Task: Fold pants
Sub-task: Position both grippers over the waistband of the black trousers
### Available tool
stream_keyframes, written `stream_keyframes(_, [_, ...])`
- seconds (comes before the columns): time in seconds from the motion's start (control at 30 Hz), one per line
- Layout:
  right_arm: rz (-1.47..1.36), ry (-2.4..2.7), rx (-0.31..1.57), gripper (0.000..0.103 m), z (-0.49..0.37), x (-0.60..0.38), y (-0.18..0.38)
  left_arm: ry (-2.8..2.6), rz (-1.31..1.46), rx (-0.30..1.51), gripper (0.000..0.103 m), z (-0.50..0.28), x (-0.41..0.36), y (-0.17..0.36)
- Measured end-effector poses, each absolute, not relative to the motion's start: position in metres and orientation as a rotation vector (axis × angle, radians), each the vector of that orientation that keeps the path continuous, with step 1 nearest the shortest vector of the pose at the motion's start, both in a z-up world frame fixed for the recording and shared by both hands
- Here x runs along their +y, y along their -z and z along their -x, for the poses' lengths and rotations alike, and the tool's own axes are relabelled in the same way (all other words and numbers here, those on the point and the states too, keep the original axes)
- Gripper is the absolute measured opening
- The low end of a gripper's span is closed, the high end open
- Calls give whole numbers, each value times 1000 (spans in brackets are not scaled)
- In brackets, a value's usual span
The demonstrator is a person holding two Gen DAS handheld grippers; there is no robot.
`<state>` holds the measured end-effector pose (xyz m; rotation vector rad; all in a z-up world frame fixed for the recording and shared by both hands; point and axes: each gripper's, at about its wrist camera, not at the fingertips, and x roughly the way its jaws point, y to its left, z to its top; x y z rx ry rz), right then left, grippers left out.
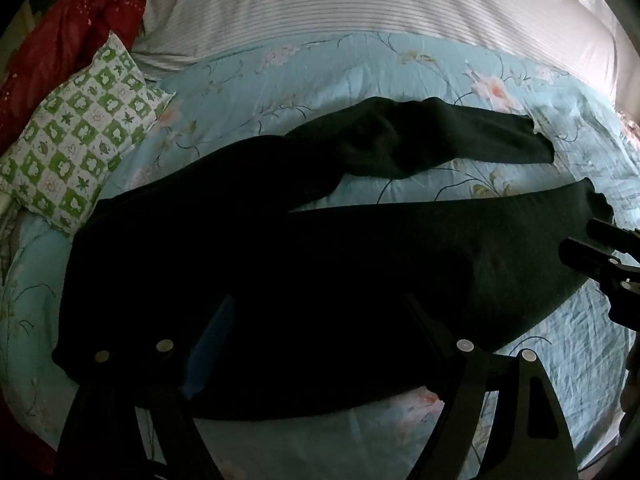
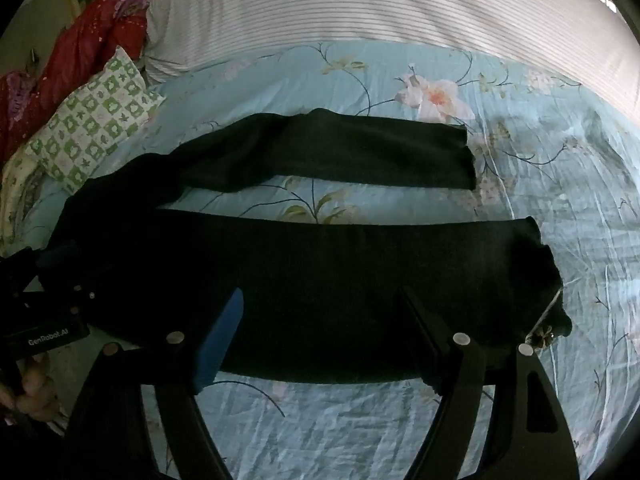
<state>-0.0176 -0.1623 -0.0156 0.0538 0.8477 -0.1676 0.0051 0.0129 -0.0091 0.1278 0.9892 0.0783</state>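
While both of my claws hang above the bed, the black pants (image 2: 320, 280) lie spread on the light blue floral sheet (image 2: 560, 184), waist to the left and the two legs running off to the right. The far leg sits apart from the near one, with a strip of sheet showing between them. My right claw (image 2: 320, 312) has its fingers spread wide over the near leg, clamping nothing. My left claw (image 1: 316, 320) is likewise parted, over the hip part of the pants (dark there, hard to read). A green checked pillow (image 1: 76, 148) lies at the far left, red bedding (image 1: 60, 52) beyond it, and a striped white cover (image 2: 360, 4) along the far side.
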Motion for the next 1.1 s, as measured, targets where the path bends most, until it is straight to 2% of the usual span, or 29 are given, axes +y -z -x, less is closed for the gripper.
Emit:
stream_keyframes(0.63, [-71,176,830,79,20,-167,14,-82,-121,982,84,-4,8,10])
stream_keyframes(0.87, [-68,167,767,79,23,-167,13,-81,-121,984,84,-4,7,11])
stream_keyframes(1.1, [-99,174,806,79,25,-170,12,-67,-135,994,84,-7,2,14])
